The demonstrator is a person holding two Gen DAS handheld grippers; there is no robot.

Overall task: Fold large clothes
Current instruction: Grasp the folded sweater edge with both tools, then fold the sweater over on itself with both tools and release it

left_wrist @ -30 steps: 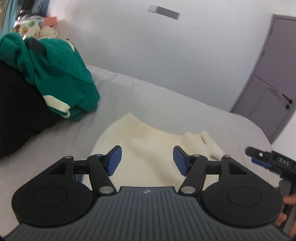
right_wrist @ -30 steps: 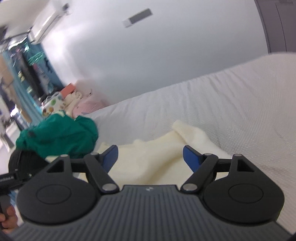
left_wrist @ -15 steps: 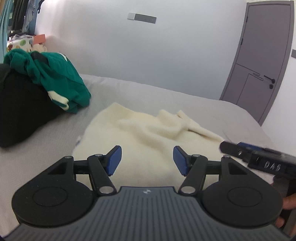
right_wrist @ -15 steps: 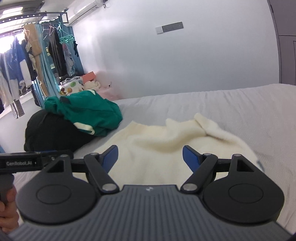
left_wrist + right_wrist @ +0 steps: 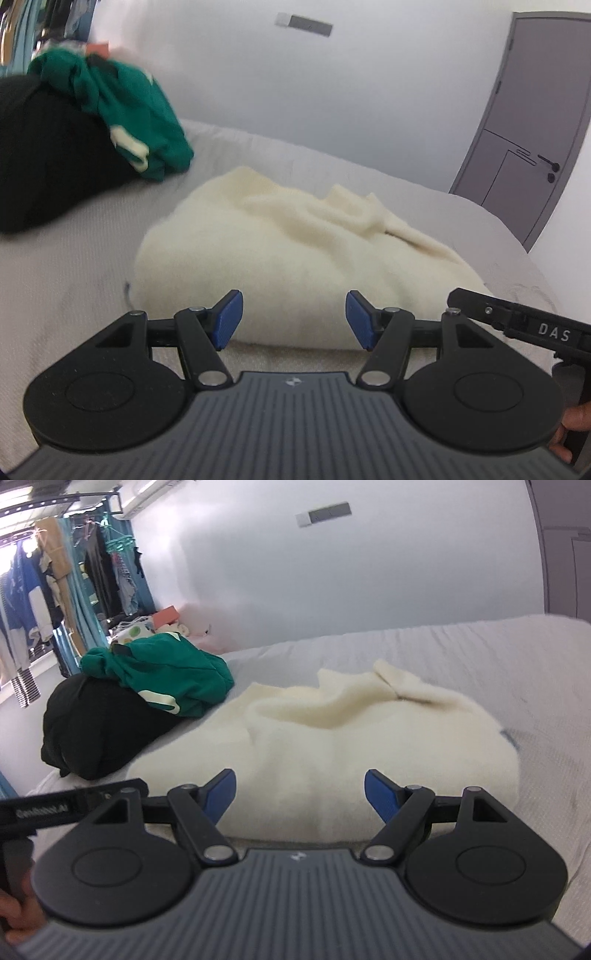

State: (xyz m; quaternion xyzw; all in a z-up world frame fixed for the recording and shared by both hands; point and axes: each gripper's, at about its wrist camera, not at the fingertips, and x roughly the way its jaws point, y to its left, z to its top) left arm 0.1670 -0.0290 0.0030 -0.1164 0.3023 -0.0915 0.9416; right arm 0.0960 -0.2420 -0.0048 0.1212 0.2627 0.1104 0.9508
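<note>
Cream sweater [image 5: 295, 254] lies bunched on the bed [image 5: 55, 280] just ahead of both our jaws, its near folded edge level with the blue pads. Beyond and left sits a green garment [image 5: 166, 675] on a black heap [image 5: 88, 727]. Our left gripper [image 5: 292, 319] and right gripper [image 5: 300, 792] stand wide, holding nothing.

Bare bedsheet [image 5: 480, 672] open to the right of and beyond the cream sweater [image 5: 332, 746]. Left side blocked: green garment [image 5: 166, 672] heaped on black bundle [image 5: 92, 731], just beside the sweater's far-left edge.
</note>
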